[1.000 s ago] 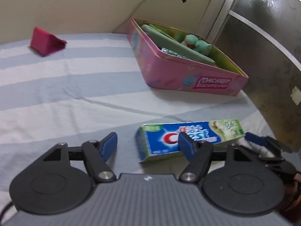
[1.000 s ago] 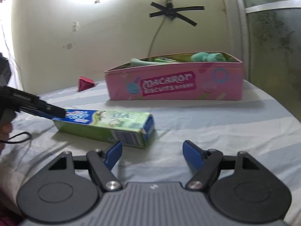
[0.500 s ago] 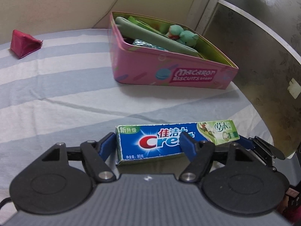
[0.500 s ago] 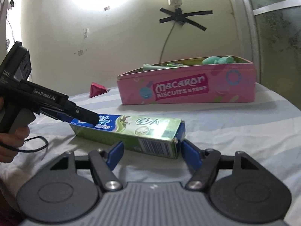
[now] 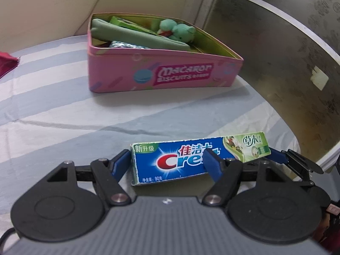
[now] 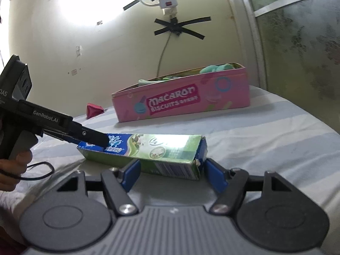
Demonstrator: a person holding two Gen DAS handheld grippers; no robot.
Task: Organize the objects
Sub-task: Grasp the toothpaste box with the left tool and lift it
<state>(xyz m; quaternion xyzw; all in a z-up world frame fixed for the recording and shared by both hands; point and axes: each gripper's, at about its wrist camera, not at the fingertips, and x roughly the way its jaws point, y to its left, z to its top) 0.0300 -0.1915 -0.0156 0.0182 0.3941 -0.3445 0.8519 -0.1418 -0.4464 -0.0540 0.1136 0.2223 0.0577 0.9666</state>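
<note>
A blue and green Crest toothpaste box [image 5: 191, 159] lies lengthwise across the striped sheet [image 5: 53, 106]. My left gripper [image 5: 166, 154] stands open over its left part, with one pad just off the box's left end and the other in front of its printed face. From the right wrist view, the left gripper's fingers [image 6: 93, 137] reach over the box [image 6: 148, 146] from the left. My right gripper [image 6: 172, 163] is open around the box's other end, and neither pad presses on it. One of its fingers [image 5: 278, 156] shows at that end.
An open pink Macaron biscuit tin [image 5: 165, 74] [image 6: 180, 102] stands behind the box, holding a green plush toy [image 5: 178, 31] and a green pouch [image 5: 131, 37]. A red pouch [image 6: 93, 110] lies far left. A frosted glass panel [image 5: 286, 74] borders the right. A person's hand [image 6: 12, 163] holds the left gripper.
Both grippers have closed in on the toothpaste box. Its left end now sits between the left fingers and its right end between the right fingers. The right jaws have narrowed a little.
</note>
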